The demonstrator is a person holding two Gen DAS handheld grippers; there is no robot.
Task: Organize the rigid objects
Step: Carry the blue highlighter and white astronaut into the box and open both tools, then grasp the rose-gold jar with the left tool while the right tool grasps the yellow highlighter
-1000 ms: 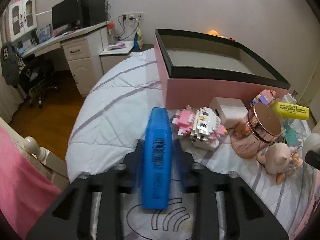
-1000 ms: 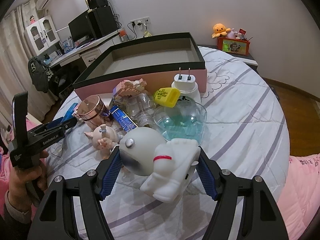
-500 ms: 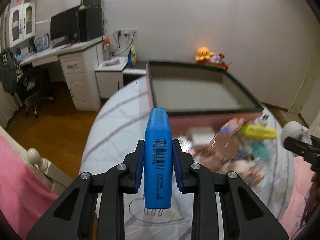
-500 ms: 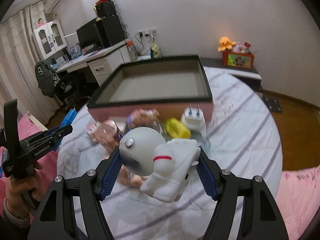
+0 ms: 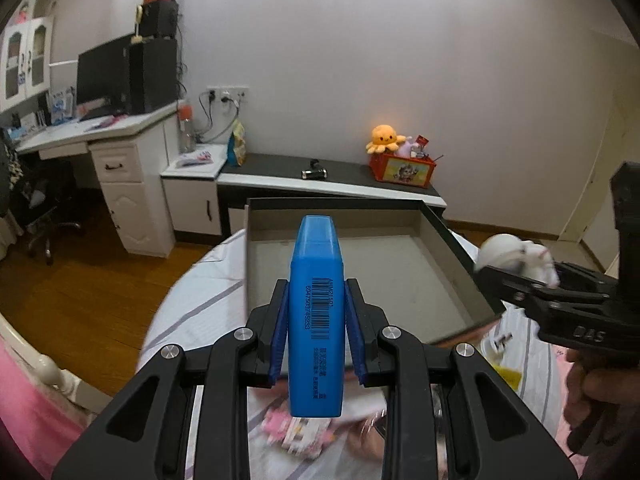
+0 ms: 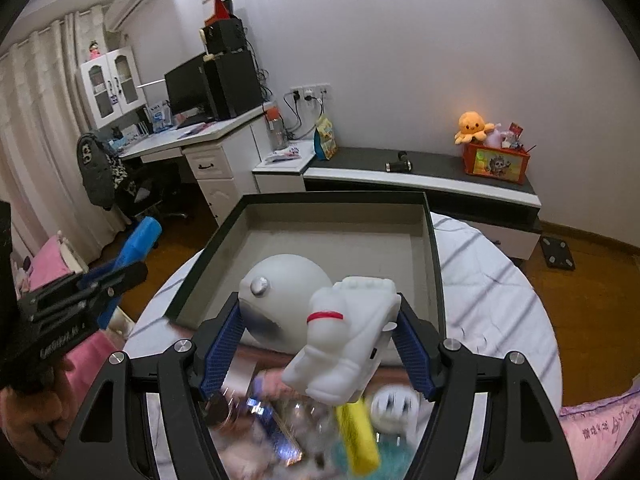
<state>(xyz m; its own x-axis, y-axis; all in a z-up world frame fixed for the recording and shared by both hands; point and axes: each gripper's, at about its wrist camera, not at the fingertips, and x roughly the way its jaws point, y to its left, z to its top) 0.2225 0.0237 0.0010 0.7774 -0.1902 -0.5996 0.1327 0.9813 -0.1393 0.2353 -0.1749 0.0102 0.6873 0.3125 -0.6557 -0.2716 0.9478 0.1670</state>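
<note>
Both hands loaded, hovering at near edge of box point(image 5: 460, 264), guessing drop-off comes next

- left gripper point(image 5: 316, 340) pinching blue highlighter point(image 5: 316, 320) upright, barcode side up: hard smooth plastic, flat sides suit pads
- right gripper point(image 6: 320, 344) clamped on astronaut toy point(image 6: 320, 320): glossy white, round helmet, lumpy body
- box: matte grey inside, dark rim, nothing in it yet
</note>
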